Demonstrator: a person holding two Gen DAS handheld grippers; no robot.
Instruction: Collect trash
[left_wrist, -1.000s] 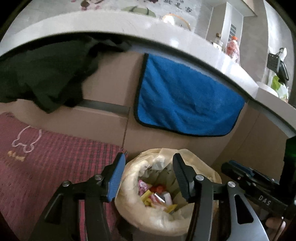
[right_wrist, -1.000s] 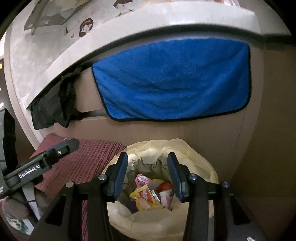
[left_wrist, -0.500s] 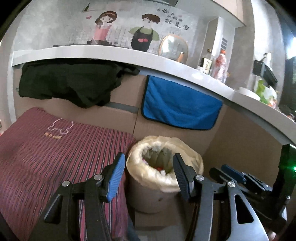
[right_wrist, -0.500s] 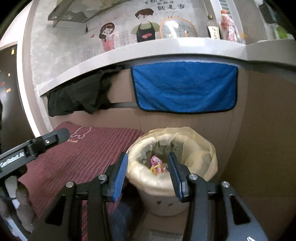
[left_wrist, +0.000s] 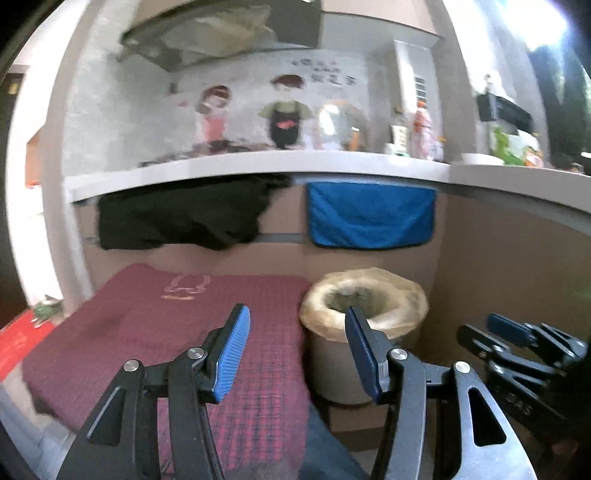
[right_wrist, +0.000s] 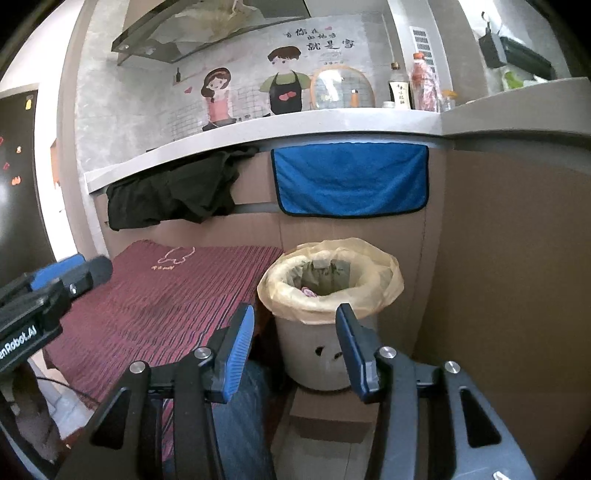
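Observation:
A pale trash bin (right_wrist: 318, 354) lined with a yellowish bag (right_wrist: 384, 284) stands on the floor against a brown cabinet; a bit of pink trash (right_wrist: 307, 291) shows inside. The same bin (left_wrist: 334, 373) appears in the left wrist view, blurred. My left gripper (left_wrist: 297, 325) hangs open and empty, back from the bin and a little to its left. Facing the bin from a distance, my right gripper (right_wrist: 295, 325) is open with nothing between its fingers. The right gripper (left_wrist: 491, 332) shows at the right in the left wrist view, and the left gripper (right_wrist: 70, 275) at the left in the right wrist view.
A dark red striped mat (right_wrist: 166, 295) lies left of the bin. A blue towel (right_wrist: 351, 181) and a black cloth (right_wrist: 173, 192) hang from the grey counter (right_wrist: 258, 129). Bottles (right_wrist: 424, 85) stand on the counter. Cabinet panels (right_wrist: 509, 258) close off the right.
Both grippers have pulled back and risen from right over the bin. The bin now looks small and farther away, and the counter top and wall picture have come into view.

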